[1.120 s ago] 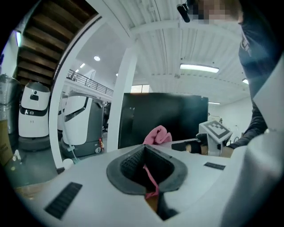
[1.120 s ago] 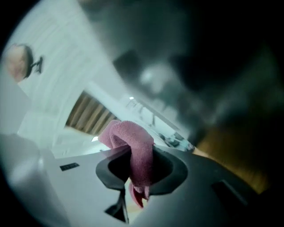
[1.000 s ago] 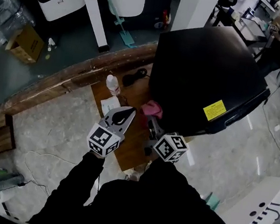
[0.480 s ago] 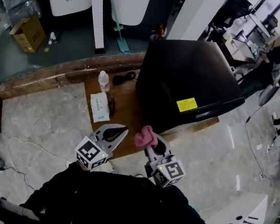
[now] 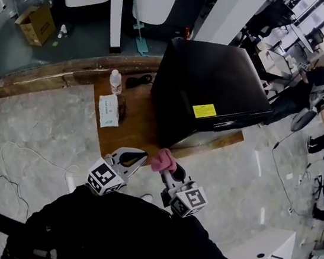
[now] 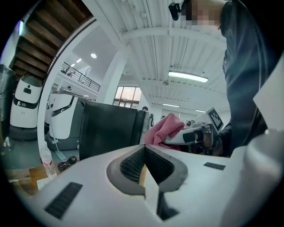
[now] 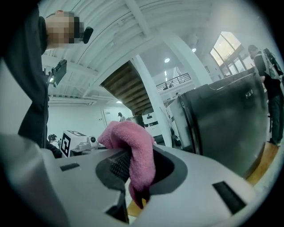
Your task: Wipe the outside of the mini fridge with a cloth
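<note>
Two grippers hang short of the fridge (image 5: pixel 209 91), on its near side and clear of it, so no wiping contact shows yet. The right gripper (image 5: pixel 166 163) has its jaws clamped on the pink cloth (image 5: pixel 161 157). Only a fold is pinched, and most of the cloth is bunched above the jaw tips. The left gripper (image 5: pixel 137 155) has its jaws pressed together on nothing.

The main risk, as I judge it, is that thin hold: dragged across the fridge's dark panel, the cloth could pull out of the jaws or roll back. The hard tips would then rub the glossy surface instead. A yellow label (image 5: pixel 204 110) on the near face of the fridge could catch the cloth's edge and lift. The fridge seems to stand close to the table (image 5: pixel 131 132) edge, so a firm push might shift it. A bottle (image 5: pixel 115 81) stands left of the fridge, and a wide sweep could tip it.
</note>
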Demonstrator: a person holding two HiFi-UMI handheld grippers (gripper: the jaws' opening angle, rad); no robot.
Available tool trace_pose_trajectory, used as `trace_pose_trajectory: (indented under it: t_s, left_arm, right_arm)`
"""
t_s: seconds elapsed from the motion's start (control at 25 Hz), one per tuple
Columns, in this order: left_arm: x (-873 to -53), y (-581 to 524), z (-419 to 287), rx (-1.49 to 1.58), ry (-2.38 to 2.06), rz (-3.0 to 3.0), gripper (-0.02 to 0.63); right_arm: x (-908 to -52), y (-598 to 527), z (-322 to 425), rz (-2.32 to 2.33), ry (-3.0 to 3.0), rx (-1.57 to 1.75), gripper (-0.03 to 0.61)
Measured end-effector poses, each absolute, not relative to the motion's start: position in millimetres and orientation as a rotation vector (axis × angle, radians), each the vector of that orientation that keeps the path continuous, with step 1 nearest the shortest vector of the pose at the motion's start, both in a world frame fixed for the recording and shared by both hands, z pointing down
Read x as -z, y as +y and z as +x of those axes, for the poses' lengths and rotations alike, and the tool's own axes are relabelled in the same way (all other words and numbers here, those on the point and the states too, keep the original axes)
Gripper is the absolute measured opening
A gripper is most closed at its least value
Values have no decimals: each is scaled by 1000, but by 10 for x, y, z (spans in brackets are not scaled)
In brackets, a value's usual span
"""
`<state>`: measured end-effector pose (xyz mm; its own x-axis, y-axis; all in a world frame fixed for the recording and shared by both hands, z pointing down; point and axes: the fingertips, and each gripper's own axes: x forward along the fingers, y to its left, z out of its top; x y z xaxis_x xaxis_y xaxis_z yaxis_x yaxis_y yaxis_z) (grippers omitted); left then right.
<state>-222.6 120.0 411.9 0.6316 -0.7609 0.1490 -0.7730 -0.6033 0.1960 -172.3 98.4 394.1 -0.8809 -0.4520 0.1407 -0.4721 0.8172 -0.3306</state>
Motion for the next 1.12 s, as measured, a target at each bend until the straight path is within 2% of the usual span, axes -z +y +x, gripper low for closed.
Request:
trace_pose_trajectory:
  t_s: [0.2, 0.88, 1.12]
  left_arm:
    - [-4122, 1281, -2120, -55, -1252, 2620, 6]
    - [-4042, 1310, -2040, -50, -1249, 2640, 6]
    - [-4042, 1439, -1851, -43, -1255, 2642, 6]
  right_arm:
    - [-4040, 1034, -1625, 764, -2914, -440, 74]
    - [-3961, 1054, -1641, 713, -2939, -412, 72]
    - [-4019, 1145, -1435, 726, -2937, -389, 72]
